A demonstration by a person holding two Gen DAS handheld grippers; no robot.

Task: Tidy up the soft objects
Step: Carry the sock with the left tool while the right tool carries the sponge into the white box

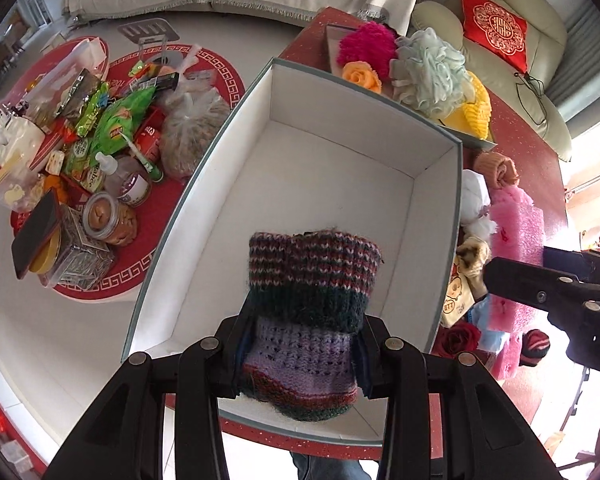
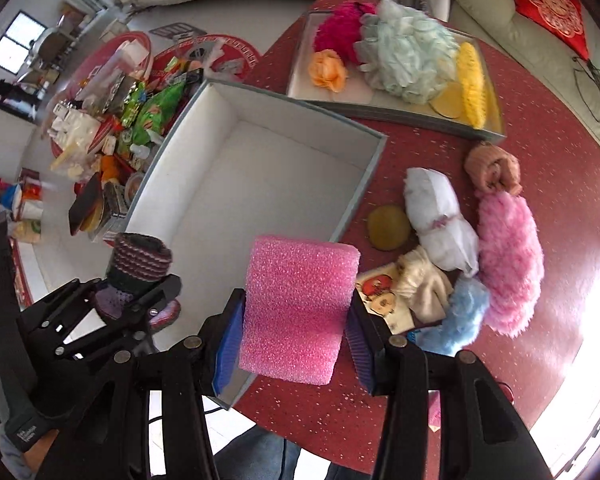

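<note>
My left gripper (image 1: 298, 354) is shut on a striped knitted sock (image 1: 312, 300) and holds it above the near end of an open white box (image 1: 440, 216). The sock and left gripper (image 2: 140, 300) also show in the right wrist view. My right gripper (image 2: 294, 340) is shut on a pink foam block (image 2: 296, 308), held over the box's near right corner (image 2: 364, 188). The box holds nothing. Loose soft things lie on the red table (image 2: 540, 140) to the right: a white bundle (image 2: 440, 216), a pink fluffy piece (image 2: 508, 256), a blue fluffy piece (image 2: 460, 312).
A flat tray (image 2: 400, 110) at the back holds a magenta pompom (image 2: 340, 28), a mint bath pouf (image 2: 408, 48), an orange flower and yellow knits. A low round table (image 1: 148, 264) crowded with snacks and jars stands left. Sofas line the back.
</note>
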